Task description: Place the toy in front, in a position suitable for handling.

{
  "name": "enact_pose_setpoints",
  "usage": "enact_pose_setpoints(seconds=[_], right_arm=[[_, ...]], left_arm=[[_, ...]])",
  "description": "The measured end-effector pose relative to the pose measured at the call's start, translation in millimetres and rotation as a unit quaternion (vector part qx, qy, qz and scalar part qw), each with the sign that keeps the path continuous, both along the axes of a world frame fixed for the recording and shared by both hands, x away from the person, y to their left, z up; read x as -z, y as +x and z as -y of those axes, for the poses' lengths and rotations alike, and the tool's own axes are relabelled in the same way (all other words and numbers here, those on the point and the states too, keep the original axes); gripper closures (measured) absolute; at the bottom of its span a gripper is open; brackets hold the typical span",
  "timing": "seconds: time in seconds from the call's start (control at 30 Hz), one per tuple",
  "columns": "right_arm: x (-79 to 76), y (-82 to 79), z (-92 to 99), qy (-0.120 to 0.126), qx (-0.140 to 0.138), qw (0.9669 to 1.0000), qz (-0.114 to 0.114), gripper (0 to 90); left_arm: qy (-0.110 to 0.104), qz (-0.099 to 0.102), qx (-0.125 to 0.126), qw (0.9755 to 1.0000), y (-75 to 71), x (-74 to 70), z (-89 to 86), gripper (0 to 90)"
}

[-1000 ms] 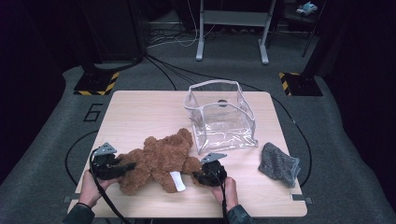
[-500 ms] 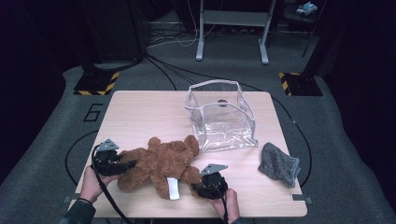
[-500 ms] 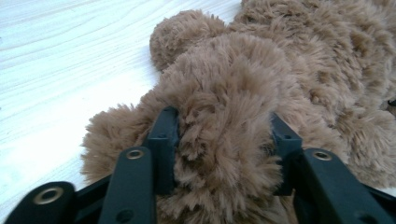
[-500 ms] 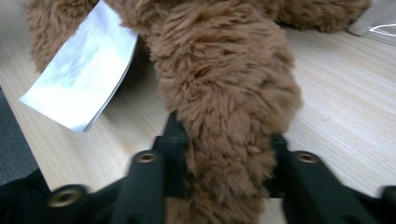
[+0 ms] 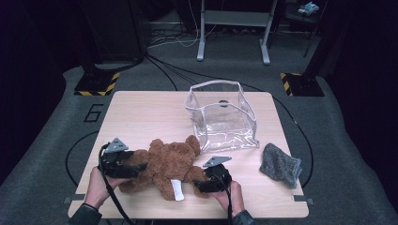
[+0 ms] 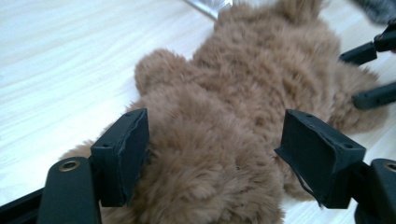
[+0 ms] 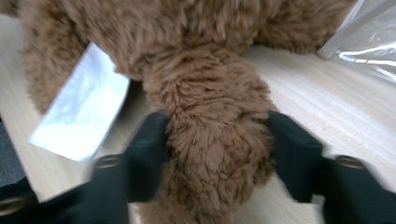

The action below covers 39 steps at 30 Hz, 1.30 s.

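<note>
The teddy bear (image 5: pixel 162 166) lies flat on the desk (image 5: pixel 145 112), just in front of the clear plastic bag (image 5: pixel 220 117) that stands open and empty beyond its head, so the packing, if that is the aim, looks hardly begun: the bear is laid out and within reach, but it has not been lifted and nothing is inside the bag. The left claw (image 5: pixel 138 166) sits at the end of the bear farthest from the bag, and its jaws have just been opening; they now stand spread on either side of the fur, the bear's body between them with a gap at the far pad. The right claw (image 5: pixel 199 183) is at the bear's limb on the side nearer the bag, and its jaws have also just been opening, though the limb remains between them. The high view gives the whole layout, including a grey cloth (image 5: pixel 280 165) lying to the right of the bag, which plays no part yet. The left gripper view shows the loose, open stance around the bear (image 6: pixel 233 116) clearly. The right gripper view is blurred, so I can only guess that the pads (image 7: pixel 144 149) brush the limb rather than squeeze it; it also shows the white tag (image 7: pixel 81 116) beside that limb.
</note>
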State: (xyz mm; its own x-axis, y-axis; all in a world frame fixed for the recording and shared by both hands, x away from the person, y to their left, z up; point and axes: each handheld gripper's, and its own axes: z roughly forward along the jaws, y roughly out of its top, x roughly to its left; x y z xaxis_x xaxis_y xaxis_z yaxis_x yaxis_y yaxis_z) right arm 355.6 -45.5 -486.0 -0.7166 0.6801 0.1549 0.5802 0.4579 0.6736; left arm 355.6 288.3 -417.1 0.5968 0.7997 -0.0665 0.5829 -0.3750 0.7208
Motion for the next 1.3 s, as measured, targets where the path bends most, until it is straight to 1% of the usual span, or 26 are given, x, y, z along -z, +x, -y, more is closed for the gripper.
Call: enact_pose_setpoints(seconds=[0.03, 0.07, 0.1, 0.17, 0.23, 0.3, 0.37, 0.5, 0.6, 0.63, 0.67, 0.73, 0.77, 0.8, 0.83, 0.87, 0.93, 0.97, 1.03, 1.07, 1.1, 1.13, 1.17, 1.2, 1.27, 1.3], right_arm=[[2.0, 0.9, -0.2, 0.002, 0.000, 1.0000, -0.002, 50.6], [3.2, 1.0, 0.0, 0.010, 0.003, 0.9999, -0.002, 54.1], [3.0, 0.1, 0.5, 0.015, 0.004, 0.9998, -0.009, 57.0], [4.6, -1.8, 0.5, 0.021, 0.005, 0.9997, -0.009, 60.5], [6.0, -4.8, -0.6, 0.029, 0.009, 0.9994, -0.014, 62.2], [7.3, -6.4, -2.0, 0.032, 0.001, 0.9995, -0.007, 63.2], [7.8, -10.4, -5.6, 0.032, 0.001, 0.9995, -0.008, 63.9], [8.5, -18.4, -11.3, 0.038, -0.005, 0.9992, -0.013, 64.2], [9.1, -24.7, -14.5, 0.036, -0.015, 0.9992, -0.008, 64.2], [9.4, -26.7, -16.0, 0.038, -0.014, 0.9991, -0.011, 64.2], [9.8, -27.9, -17.5, 0.043, -0.017, 0.9989, -0.011, 64.1], [10.2, -29.9, -20.1, 0.041, -0.024, 0.9988, -0.010, 63.0], [10.1, -30.4, -20.7, 0.040, -0.026, 0.9989, -0.009, 59.7], [9.4, -29.8, -19.7, 0.038, -0.024, 0.9990, -0.006, 52.6], [7.9, -28.7, -16.2, 0.041, -0.017, 0.9990, -0.007, 45.4], [6.3, -27.2, -10.4, 0.047, -0.014, 0.9988, -0.004, 40.3], [3.7, -25.8, 3.8, 0.057, 0.003, 0.9984, 0.004, 28.2], [3.2, -24.4, 12.3, 0.058, 0.009, 0.9982, 0.008, 24.7], [2.9, -22.4, 30.4, 0.060, 0.029, 0.9976, 0.018, 19.0], [2.9, -21.9, 39.2, 0.058, 0.040, 0.9973, 0.021, 16.7], [2.7, -20.8, 48.3, 0.049, 0.050, 0.9971, 0.031, 15.2], [3.0, -20.7, 57.1, 0.041, 0.061, 0.9964, 0.042, 15.6], [3.6, -20.7, 66.1, 0.031, 0.073, 0.9955, 0.053, 15.5], [5.3, -19.3, 75.3, 0.027, 0.083, 0.9943, 0.060, 15.0], [9.7, -15.6, 92.4, 0.006, 0.104, 0.9923, 0.068, 14.4], [12.4, -14.1, 100.2, -0.001, 0.112, 0.9912, 0.071, 14.0]], left_arm=[[0.002, 0.002, -0.002, 1.0000, 0.8, 2.8, -1.2, 23.7], [0.000, 0.007, -0.010, 0.9999, 1.8, 5.1, -2.3, 23.5], [0.002, 0.003, -0.010, 0.9999, 3.1, 6.5, -4.6, 23.5], [0.015, 0.000, -0.018, 0.9997, 6.1, 11.2, -8.7, 23.6], [-0.002, -0.009, -0.023, 0.9997, 8.5, 16.6, -14.6, 23.5], [-0.011, -0.010, -0.025, 0.9996, 8.9, 18.6, -18.1, 23.4], [-0.007, -0.006, -0.027, 0.9996, 10.0, 20.0, -19.9, 23.4], [-0.006, -0.015, -0.029, 0.9994, 15.1, 20.4, -24.4, 23.1], [-0.005, -0.019, -0.034, 0.9992, 19.0, 21.0, -27.5, 22.2], [0.001, -0.022, -0.032, 0.9992, 20.3, 20.7, -29.2, 21.8], [-0.002, -0.020, -0.036, 0.9991, 21.6, 21.4, -29.8, 21.6], [-0.007, -0.027, -0.038, 0.9989, 23.3, 21.4, -31.9, 21.0], [-0.009, -0.027, -0.039, 0.9988, 23.6, 21.5, -32.4, 20.8], [-0.013, -0.029, -0.039, 0.9987, 23.6, 21.1, -32.7, 20.5], [-0.017, -0.027, -0.043, 0.9985, 23.0, 20.6, -31.9, 19.8], [-0.016, -0.031, -0.039, 0.9986, 22.9, 18.6, -32.2, 18.9], [-0.025, -0.027, -0.045, 0.9983, 21.4, 15.7, -29.7, 16.7], [-0.022, -0.023, -0.048, 0.9984, 20.5, 13.3, -29.0, 16.0], [-0.026, -0.016, -0.051, 0.9982, 19.3, 8.4, -27.5, 14.9], [-0.027, -0.015, -0.053, 0.9981, 18.9, 5.3, -27.5, 14.7], [-0.030, -0.010, -0.055, 0.9980, 18.8, 2.6, -26.8, 13.9], [-0.034, -0.006, -0.058, 0.9977, 18.7, -0.3, -26.1, 13.5], [-0.033, -0.005, -0.060, 0.9976, 18.4, -4.1, -25.1, 13.4], [-0.035, 0.001, -0.060, 0.9976, 18.6, -7.2, -23.3, 13.4], [-0.031, 0.005, -0.058, 0.9978, 20.0, -15.1, -19.0, 13.4], [-0.032, 0.011, -0.057, 0.9978, 20.8, -19.1, -16.2, 13.3]])
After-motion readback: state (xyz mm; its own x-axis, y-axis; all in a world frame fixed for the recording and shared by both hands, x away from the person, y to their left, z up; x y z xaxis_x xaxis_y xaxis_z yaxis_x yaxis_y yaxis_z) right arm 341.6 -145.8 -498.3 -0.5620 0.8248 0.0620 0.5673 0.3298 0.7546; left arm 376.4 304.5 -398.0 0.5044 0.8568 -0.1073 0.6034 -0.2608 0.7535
